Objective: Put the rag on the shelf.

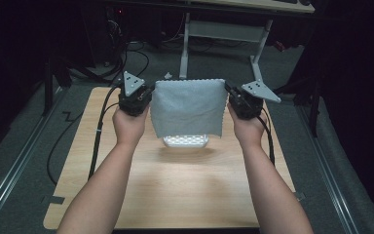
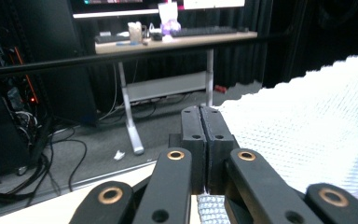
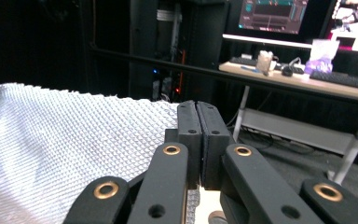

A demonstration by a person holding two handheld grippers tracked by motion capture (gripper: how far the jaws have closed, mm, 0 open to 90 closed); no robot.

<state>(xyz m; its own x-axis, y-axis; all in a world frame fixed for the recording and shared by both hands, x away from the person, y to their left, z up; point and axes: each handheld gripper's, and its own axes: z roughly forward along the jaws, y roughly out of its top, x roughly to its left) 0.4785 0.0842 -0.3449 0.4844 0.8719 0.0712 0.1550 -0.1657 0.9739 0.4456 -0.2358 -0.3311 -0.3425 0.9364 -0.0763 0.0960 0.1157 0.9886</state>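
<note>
The left gripper (image 1: pixel 146 92) and right gripper (image 1: pixel 231 95) each pinch a top corner of the grey cloth (image 1: pixel 189 107) — jaws pressed together. It hangs stretched above the wooden table (image 1: pixel 175 180), over a white perforated tray (image 1: pixel 186 141).

A light wooden bench (image 1: pixel 175 195) with rounded corners stands on a grey carpeted floor (image 1: pixel 19 156). Metal rails (image 1: pixel 14 168) run along the floor on both sides of it. Beyond it stands a desk (image 2: pixel 177 42) on white legs (image 1: pixel 184 48), with a crossbar between them. The desk carries a keyboard (image 2: pixel 205 31), a cup (image 2: pixel 134 31) and lit screens (image 3: pixel 272 14). Black cables (image 1: pixel 63 141) trail over the carpet, and a scrap of white paper (image 2: pixel 119 154) lies near one desk leg. Dark curtains (image 2: pixel 270 51) close off the room behind; to one side a dark rack (image 2: pixel 14 107) shows small red lights. The room is dim, the bench top brightly lit.
</note>
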